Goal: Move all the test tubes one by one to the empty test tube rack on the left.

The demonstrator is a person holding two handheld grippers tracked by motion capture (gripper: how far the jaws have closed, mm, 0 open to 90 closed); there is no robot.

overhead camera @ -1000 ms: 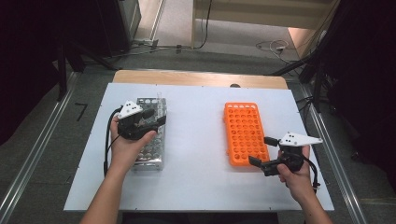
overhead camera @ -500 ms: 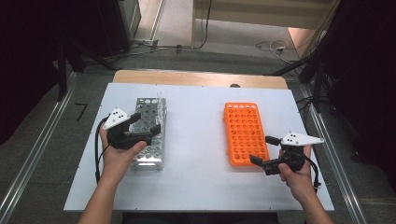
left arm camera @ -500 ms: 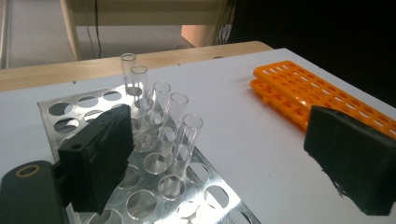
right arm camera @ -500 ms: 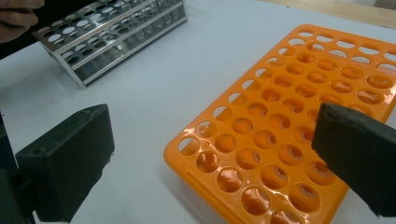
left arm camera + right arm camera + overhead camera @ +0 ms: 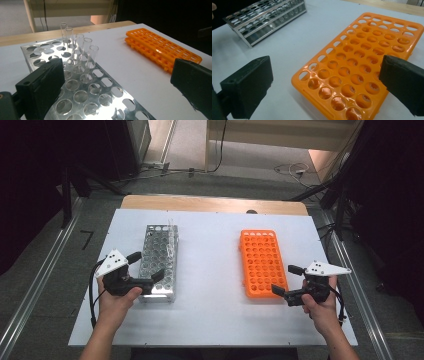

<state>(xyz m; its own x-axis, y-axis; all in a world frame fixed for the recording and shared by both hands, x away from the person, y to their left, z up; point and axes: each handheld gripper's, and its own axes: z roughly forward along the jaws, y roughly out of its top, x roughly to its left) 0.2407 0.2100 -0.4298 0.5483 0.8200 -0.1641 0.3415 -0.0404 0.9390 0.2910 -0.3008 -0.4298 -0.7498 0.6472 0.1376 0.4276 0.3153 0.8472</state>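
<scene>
A metal tube rack (image 5: 159, 255) lies left of centre on the white table (image 5: 210, 320). Several clear glass tubes (image 5: 85, 50) stand in a row at its far right side. My left gripper (image 5: 146, 265) hovers over the rack's near end. Its jaws have just been opening and now stand wide apart with nothing gripped between them (image 5: 117, 87). An empty orange rack (image 5: 262, 262) lies to the right. My right gripper (image 5: 284, 279) is open at that rack's near right corner, its jaws straddling the corner holes (image 5: 324, 82) without touching.
A wooden strip (image 5: 210, 204) runs along the table's far edge. Bare white surface separates the metal rack (image 5: 267, 17) from the orange rack (image 5: 362, 65). Metal floor rails (image 5: 40, 285) flank the table, and cables lie on the floor beyond it.
My left hand has drawn back from the middle of the metal rack to its near end, and its jaws have spread wide. The right hand has kept still.
</scene>
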